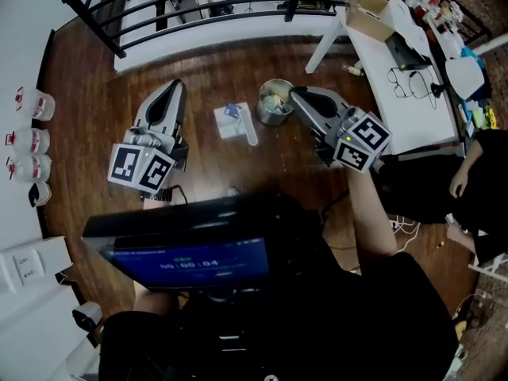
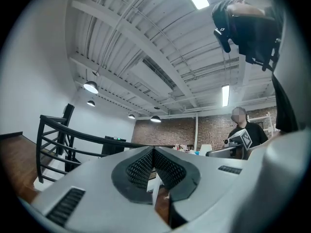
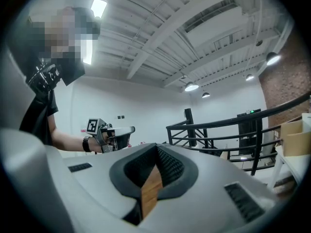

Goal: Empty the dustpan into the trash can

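Note:
In the head view a white dustpan (image 1: 232, 121) lies on the wooden floor, with a round metal trash can (image 1: 275, 101) just to its right. My left gripper (image 1: 175, 87) hovers to the left of the dustpan, apart from it. My right gripper (image 1: 294, 94) hangs beside the can's right rim. Both are shut with nothing between their pads. The left gripper view shows its closed jaws, left gripper (image 2: 153, 152), aimed level at the room, and the right gripper view shows the same for the right gripper (image 3: 156, 148). Neither view shows the dustpan or can.
A black railing (image 1: 198, 10) runs along the far side. A white table (image 1: 405, 70) with a cardboard box (image 1: 369, 18) stands at the right, and a seated person (image 1: 480, 181) is beside it. Jars (image 1: 28, 141) line the left wall. A dark screen (image 1: 190, 252) sits just below me.

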The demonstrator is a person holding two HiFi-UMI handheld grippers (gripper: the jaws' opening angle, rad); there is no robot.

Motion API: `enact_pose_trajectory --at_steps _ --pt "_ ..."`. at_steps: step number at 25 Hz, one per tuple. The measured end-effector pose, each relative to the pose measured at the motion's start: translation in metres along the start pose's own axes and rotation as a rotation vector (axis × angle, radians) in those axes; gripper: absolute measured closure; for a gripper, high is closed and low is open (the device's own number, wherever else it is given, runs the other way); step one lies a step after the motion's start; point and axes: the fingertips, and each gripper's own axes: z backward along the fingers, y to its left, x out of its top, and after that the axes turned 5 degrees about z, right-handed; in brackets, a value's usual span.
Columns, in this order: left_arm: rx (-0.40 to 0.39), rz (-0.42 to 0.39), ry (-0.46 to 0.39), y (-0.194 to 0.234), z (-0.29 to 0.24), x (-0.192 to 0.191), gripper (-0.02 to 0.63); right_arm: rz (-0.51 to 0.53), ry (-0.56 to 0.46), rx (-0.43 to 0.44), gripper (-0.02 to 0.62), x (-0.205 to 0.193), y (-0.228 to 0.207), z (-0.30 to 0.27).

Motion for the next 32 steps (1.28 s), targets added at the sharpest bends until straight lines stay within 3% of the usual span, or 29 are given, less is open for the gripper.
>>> enact_pose_trajectory --at_steps 7,16,32 --pt "-0.011 0.012 -0.02 -0.012 -0.035 -0.005 0.604 -0.007 0.013 0.029 0.592 -0.005 -0.022 0.005" --pt "-0.03 -0.04 -0.013 -0.046 -0.072 -0.004 0.604 0.028 -0.027 0.081 0.592 0.009 -0.045 0.014" --pt "0.021 -0.058 -0.017 -0.044 -0.063 -0.005 0.604 0.03 -0.031 0.129 0.592 0.004 -0.042 0.006"
